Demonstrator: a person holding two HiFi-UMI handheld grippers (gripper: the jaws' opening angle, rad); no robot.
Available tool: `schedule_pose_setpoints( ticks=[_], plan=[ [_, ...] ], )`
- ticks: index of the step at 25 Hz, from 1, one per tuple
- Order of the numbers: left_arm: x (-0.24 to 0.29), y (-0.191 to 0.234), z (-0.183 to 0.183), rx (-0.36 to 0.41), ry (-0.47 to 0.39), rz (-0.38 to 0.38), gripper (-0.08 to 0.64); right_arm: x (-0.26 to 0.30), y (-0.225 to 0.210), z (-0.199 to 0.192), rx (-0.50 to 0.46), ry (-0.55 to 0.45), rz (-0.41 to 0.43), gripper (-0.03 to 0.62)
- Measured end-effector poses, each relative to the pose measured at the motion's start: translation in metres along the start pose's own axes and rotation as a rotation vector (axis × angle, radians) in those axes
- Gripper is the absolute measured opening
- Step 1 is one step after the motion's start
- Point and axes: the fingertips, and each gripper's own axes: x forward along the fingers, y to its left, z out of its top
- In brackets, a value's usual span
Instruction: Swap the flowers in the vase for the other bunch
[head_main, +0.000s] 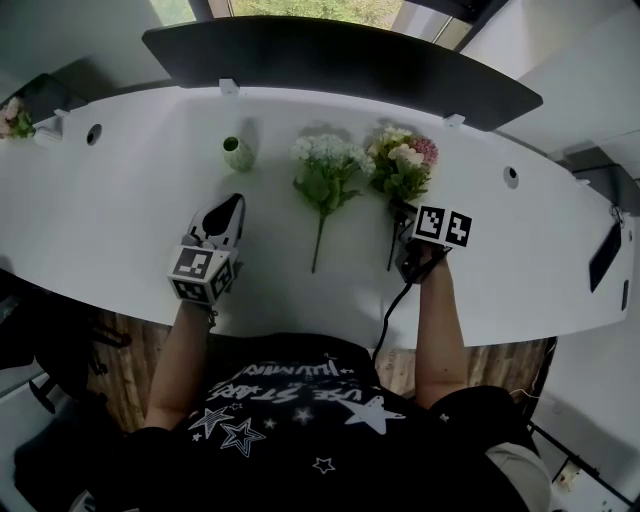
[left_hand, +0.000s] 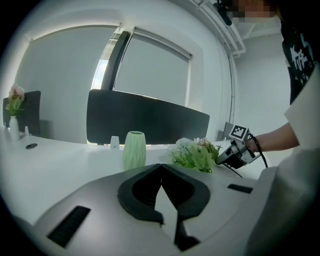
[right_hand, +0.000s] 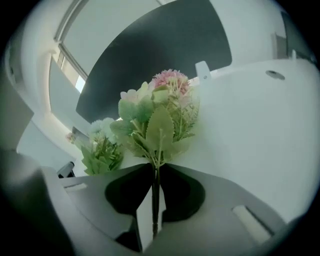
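Note:
A small green vase stands empty on the white desk; the left gripper view shows the vase upright ahead. To its right a white-flowered bunch lies flat, stem toward me. Further right lies a pink-and-cream bunch. My right gripper is shut on that bunch's dark stem, and the blooms rise straight ahead of the jaws. My left gripper hovers below the vase, shut with nothing in it.
A dark curved screen runs along the desk's far edge. Another little vase with flowers stands at the far left. Cable holes sit in the desktop. The desk's front edge is just before my body.

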Motion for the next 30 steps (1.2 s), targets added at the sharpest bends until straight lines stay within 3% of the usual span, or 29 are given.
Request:
schedule_pose_setpoints(
  ticks=[8, 15, 21, 30],
  plan=[
    [-0.002, 0.006, 0.004, 0.043, 0.008, -0.06, 0.008, -0.027, 0.007, 0.008, 0.128, -0.196, -0.007, 0.051],
    [-0.013, 0.009, 0.016, 0.047, -0.008, -0.119, 0.008, -0.06, 0.042, 0.019, 0.151, -0.327, 0.029, 0.051],
    [-0.019, 0.022, 0.036, 0.076, -0.075, -0.131, 0.009, -0.087, 0.095, 0.039, 0.091, -0.453, 0.112, 0.051],
    [-0.029, 0.041, 0.045, 0.099, -0.082, -0.18, 0.009, -0.097, 0.202, 0.068, -0.021, -0.615, 0.286, 0.052]
  ],
)
